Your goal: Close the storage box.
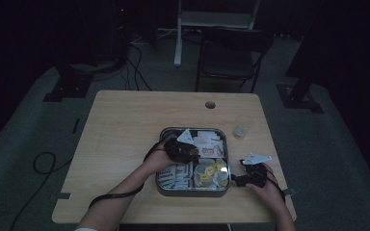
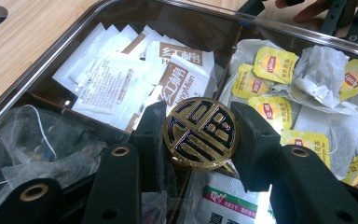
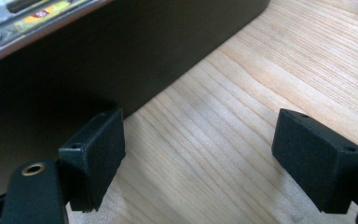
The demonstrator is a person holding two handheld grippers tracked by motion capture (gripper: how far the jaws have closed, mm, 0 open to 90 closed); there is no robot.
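A square dark tea box sits on the wooden table, its compartments holding white sachets and tea bags with yellow tags. At its middle stands a round gold-and-dark knob, which seems to belong to a clear lid. My left gripper is shut on that knob, one jaw on each side; from above it is over the box's centre. My right gripper is open just above the bare table, close beside the box's dark right wall. The high view places it at the box's right front corner.
A clear plastic cup stands on the table behind the right gripper. A cable hole lies near the table's far edge. Behind the table are a dark chair and floor cables. The room is dim.
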